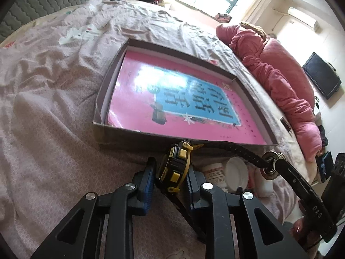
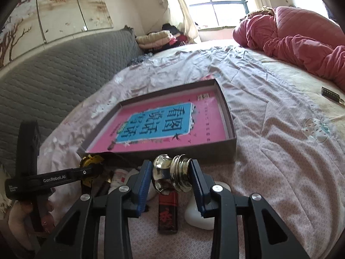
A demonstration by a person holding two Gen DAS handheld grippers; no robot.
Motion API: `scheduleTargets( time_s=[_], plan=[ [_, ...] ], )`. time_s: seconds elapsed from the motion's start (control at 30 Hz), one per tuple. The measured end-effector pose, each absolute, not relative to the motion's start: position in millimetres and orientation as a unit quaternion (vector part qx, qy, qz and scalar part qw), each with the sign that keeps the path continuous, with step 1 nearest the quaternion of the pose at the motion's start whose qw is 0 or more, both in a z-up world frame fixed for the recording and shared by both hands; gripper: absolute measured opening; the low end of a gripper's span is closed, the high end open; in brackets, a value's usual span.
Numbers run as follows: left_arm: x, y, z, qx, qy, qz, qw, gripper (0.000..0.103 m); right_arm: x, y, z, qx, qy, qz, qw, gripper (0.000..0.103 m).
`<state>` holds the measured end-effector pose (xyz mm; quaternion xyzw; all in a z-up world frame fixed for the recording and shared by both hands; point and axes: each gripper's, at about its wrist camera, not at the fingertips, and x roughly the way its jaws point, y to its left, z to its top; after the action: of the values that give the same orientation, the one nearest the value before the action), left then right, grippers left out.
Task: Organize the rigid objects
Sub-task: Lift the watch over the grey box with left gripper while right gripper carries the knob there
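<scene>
Bedsheet (image 1: 54,90): I am seeing it lying wrinkled.
Pink quilt (image 2: 301,41): bunching near window (image 2: 217,2).
Grey headboard (image 2: 54,75): standing behind.

I see a yellow-and-black watch (image 1: 175,168) standing on edge between my left gripper's (image 1: 170,179) blue pads, its black strap trailing off to the right. My right gripper (image 2: 170,172) holds a shiny metal knob (image 2: 172,172) (chrome ball on the left, ribbed brass-toned disc on the right), gripped sideways. Ahead lies a shallow grey box (image 2: 179,149) on the bed, open, with a pink book (image 2: 159,125) flat inside. On the bedsheet below the knob lie a dark red lighter (image 2: 168,213) and a white case (image 2: 199,215), side by side.
</scene>
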<state>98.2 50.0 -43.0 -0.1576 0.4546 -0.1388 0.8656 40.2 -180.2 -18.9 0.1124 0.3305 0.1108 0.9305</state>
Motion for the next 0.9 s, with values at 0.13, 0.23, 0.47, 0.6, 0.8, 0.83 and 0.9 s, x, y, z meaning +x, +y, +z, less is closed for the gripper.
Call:
scheduleTargets(
  time_s=[0.13, 0.23, 0.47, 0.6, 0.8, 0.83, 0.9],
  plan=[
    [93, 55, -31, -0.171, 0.441, -0.141, 0.870, 0.023, 38, -182, -10, 0.115, 0.310, 0.109, 0.938, 0.036],
    [89, 59, -21, -0.174, 0.427, -0.140, 0.876, 0.023, 38, -185, -4, 0.122, 0.298, 0.110, 0.940, 0.036],
    [100, 67, 2, -0.179, 0.401, -0.125, 0.890, 0.023, 46, -189, 1, 0.129, 0.294, 0.102, 0.941, 0.036],
    [114, 67, 8, -0.173, 0.395, -0.111, 0.896, 0.023, 55, -192, 5, 0.129, 0.287, 0.087, 0.945, 0.036],
    [130, 68, 4, -0.168, 0.400, -0.092, 0.896, 0.023, 64, -196, 4, 0.136, 0.283, 0.068, 0.947, 0.036],
    [133, 67, 3, -0.166, 0.401, -0.089, 0.897, 0.023, 65, -196, 5, 0.135, 0.282, 0.066, 0.947, 0.036],
    [138, 68, 1, -0.163, 0.402, -0.083, 0.897, 0.023, 69, -197, 5, 0.132, 0.282, 0.062, 0.948, 0.036]
  ],
)
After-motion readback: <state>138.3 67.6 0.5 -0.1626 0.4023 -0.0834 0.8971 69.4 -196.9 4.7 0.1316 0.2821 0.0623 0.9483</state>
